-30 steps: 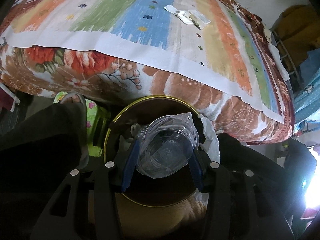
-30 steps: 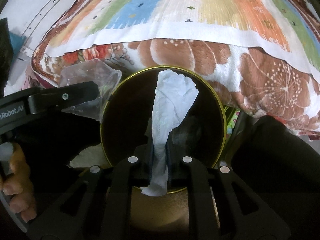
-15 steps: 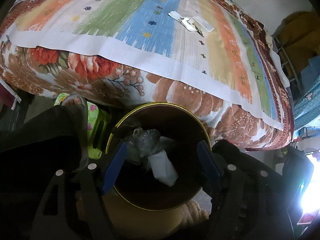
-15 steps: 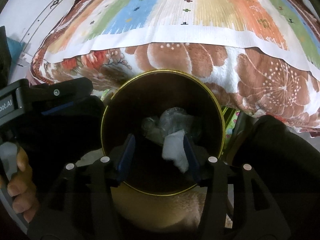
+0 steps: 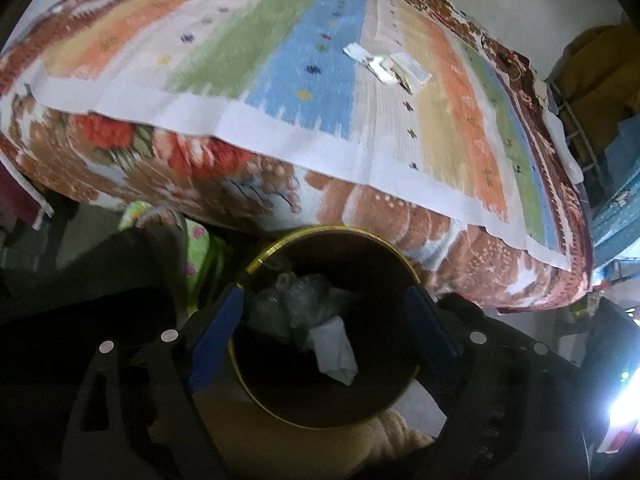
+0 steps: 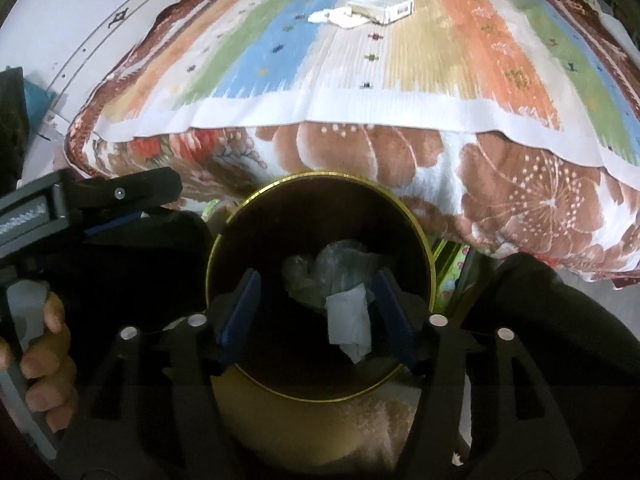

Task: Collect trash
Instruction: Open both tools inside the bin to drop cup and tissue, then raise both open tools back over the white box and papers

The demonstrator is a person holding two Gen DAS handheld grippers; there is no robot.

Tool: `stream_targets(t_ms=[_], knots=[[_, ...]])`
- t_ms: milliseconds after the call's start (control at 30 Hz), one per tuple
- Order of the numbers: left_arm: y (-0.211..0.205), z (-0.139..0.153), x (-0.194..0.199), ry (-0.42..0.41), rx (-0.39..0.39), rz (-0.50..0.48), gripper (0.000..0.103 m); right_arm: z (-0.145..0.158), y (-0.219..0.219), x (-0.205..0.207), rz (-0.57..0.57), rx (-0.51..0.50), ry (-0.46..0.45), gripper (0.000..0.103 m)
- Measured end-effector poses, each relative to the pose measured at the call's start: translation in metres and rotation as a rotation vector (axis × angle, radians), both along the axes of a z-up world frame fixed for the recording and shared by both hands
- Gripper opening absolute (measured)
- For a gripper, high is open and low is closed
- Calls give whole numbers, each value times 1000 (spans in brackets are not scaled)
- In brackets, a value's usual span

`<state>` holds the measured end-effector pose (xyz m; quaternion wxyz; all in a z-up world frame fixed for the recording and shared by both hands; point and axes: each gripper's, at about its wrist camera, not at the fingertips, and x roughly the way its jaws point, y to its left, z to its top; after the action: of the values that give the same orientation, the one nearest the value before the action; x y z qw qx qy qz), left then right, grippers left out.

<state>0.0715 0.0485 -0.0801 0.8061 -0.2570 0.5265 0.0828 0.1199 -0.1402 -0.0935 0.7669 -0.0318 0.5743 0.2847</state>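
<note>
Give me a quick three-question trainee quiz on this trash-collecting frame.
1. True or false: the left gripper grips the plastic cup.
2. Where does the white tissue lie? A) on the bed B) in the bin C) between the right gripper's fingers
3. What trash is left on the bedspread?

Key: 1 false, both grippers are open and empty. 2 B, in the bin. 3 A small box and wrappers.

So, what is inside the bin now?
In the bin lie a white tissue and crumpled clear plastic behind it. The bottom is dark; anything under them is hidden.
</note>
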Motion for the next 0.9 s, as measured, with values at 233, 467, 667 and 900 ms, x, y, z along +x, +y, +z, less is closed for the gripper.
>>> stream_targets(t_ms=[233,467,667,900], knots=[[5,21,2,-64,67,-4,88,20,0,3,11,21,-73,61],[13,33,8,-95,58,5,91,39,-5,17,-29,45,-130,69],[20,41,20,-98,77,16,91,60,0,34,-24,29,-204,76],[46,62,31,-127,114,39,95,72,7,57,-4,-4,-244,78]])
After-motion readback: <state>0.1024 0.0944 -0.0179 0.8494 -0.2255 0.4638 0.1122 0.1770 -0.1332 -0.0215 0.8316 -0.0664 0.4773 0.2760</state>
